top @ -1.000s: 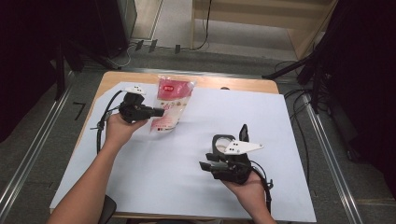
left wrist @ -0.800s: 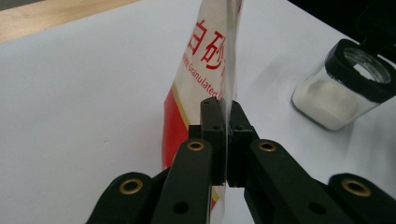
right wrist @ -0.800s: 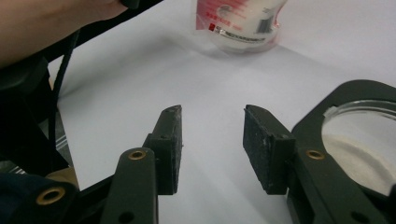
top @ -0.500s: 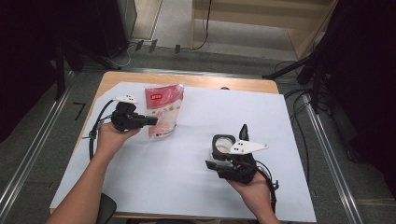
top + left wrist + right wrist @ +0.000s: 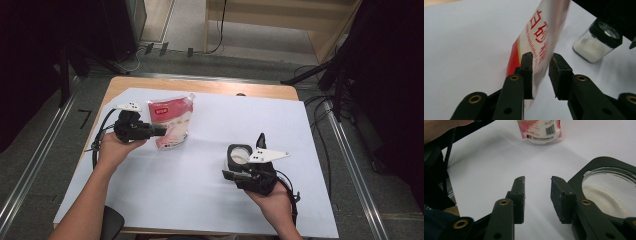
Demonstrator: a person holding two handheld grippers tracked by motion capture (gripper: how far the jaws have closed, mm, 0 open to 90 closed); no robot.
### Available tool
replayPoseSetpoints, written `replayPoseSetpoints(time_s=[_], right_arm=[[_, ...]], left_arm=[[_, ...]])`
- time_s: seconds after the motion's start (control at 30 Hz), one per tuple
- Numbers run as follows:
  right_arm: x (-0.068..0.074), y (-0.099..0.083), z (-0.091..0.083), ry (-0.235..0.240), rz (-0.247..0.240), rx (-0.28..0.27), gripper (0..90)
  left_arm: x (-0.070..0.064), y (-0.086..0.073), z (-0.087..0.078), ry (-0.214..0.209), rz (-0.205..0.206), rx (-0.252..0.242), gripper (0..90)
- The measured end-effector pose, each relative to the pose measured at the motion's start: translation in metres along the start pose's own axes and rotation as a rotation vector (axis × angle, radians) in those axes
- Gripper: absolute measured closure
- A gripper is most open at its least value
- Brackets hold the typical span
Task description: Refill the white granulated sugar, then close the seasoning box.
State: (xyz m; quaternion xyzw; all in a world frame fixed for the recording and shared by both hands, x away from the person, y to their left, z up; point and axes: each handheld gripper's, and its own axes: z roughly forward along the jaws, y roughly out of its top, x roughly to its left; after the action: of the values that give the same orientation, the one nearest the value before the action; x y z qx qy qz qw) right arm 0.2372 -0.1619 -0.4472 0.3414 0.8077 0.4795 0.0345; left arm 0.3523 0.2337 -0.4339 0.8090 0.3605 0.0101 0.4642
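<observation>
A white sheet (image 5: 200, 175) covers most of the wooden desk (image 5: 150, 84), whose bare edge shows along the far side. On the sheet at far left stands a red-and-white pouch (image 5: 171, 121), leaning a little; the high view shows its front label and corner spout, the left gripper view shows red lettering running up its side (image 5: 541, 35), and the right gripper view shows its base with a barcode (image 5: 541, 131). The left tongs (image 5: 161, 130) reach in from the left at the pouch's near left edge; in their own view (image 5: 539, 75) the jaws stand a modest gap apart with the pouch's lower edge between them, one pad against it, the other just off it. Near right, the right tongs (image 5: 227, 175) lie low over the sheet, jaws parted and holding nothing (image 5: 537, 200). Just beside them sits a small glass jar (image 5: 239, 156) with a black rim, white granules inside (image 5: 604, 195).
</observation>
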Motion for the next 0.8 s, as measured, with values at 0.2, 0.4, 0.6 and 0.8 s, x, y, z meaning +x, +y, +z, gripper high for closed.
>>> replayPoseSetpoints(time_s=[0.2,0.4,0.6,0.8], right_arm=[[-0.003,0.002,-0.007,-0.004,0.006,-0.017,69.9],[-0.003,0.002,-0.016,-0.011,0.002,0.005,85.7],[-0.007,0.001,-0.029,-0.013,0.013,0.039,90.0],[-0.017,-0.003,-0.054,-0.04,0.031,0.024,90.0]], left_arm=[[-0.006,0.003,-0.003,-0.006,-0.016,0.025,61.8],[-0.011,0.002,-0.011,0.03,0.029,0.054,55.2],[-0.01,-0.002,-0.022,0.039,0.025,0.034,48.5],[-0.006,-0.005,-0.031,0.066,0.021,0.031,47.4]])
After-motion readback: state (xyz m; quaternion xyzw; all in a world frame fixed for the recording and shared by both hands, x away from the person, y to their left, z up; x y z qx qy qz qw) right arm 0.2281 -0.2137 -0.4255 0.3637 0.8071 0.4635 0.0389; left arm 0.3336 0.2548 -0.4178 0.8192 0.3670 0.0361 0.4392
